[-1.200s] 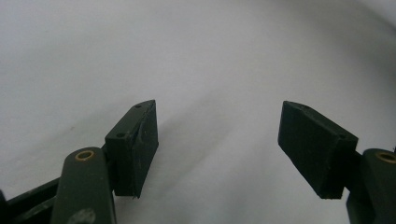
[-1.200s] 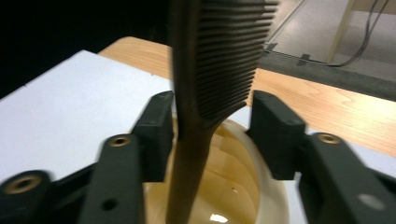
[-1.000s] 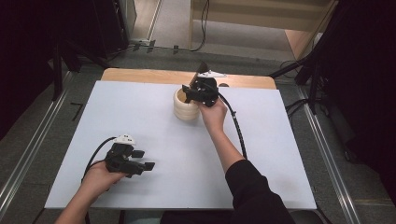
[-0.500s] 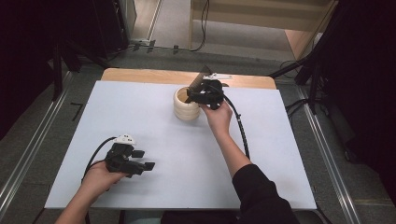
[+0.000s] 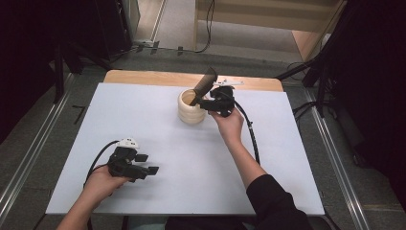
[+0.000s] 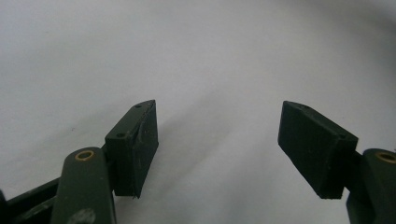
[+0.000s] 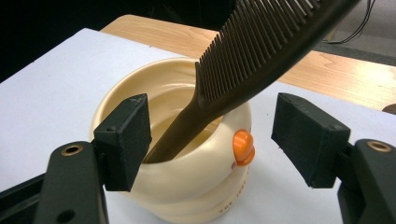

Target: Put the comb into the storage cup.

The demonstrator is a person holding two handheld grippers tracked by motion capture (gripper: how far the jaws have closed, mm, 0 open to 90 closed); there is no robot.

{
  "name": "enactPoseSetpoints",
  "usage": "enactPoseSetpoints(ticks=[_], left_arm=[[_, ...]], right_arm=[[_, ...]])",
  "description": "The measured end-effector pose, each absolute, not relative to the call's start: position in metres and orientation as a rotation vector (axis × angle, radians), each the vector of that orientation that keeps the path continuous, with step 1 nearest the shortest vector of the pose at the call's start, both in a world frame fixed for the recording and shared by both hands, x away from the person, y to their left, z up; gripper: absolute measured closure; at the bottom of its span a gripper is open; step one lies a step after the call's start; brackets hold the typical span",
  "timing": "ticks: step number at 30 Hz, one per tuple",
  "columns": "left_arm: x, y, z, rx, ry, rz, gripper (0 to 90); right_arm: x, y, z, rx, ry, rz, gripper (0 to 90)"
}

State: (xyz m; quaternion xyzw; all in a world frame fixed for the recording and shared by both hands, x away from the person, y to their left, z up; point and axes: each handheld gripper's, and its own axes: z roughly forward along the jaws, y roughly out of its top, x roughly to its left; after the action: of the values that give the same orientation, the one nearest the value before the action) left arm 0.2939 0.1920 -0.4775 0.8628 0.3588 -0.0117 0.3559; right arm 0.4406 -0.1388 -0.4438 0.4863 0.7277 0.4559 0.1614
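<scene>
Left gripper (image 5: 143,164) is idling low over the white table (image 5: 297,158) near the front-left, jaws wide apart, holding nothing — parked out of the way. Cream cup (image 5: 190,107) is sitting mid-table toward the far edge. Dark comb (image 5: 202,85) is standing handle-down in the cup, leaning on the rim, teeth end sticking up and out. Right gripper (image 7: 212,140) is sitting just beside the cup, jaws spread and gripping nothing; comb looks released.
</scene>
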Motion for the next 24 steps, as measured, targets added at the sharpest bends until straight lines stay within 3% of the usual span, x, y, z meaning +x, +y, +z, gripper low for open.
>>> enactPoseSetpoints(ticks=[24], left_arm=[[0.295, 0.193, -0.477, 2.223, 0.93, -0.022, 29.3]], right_arm=[[0.408, -0.152, -0.44, 1.335, 2.141, 1.31, 25.3]])
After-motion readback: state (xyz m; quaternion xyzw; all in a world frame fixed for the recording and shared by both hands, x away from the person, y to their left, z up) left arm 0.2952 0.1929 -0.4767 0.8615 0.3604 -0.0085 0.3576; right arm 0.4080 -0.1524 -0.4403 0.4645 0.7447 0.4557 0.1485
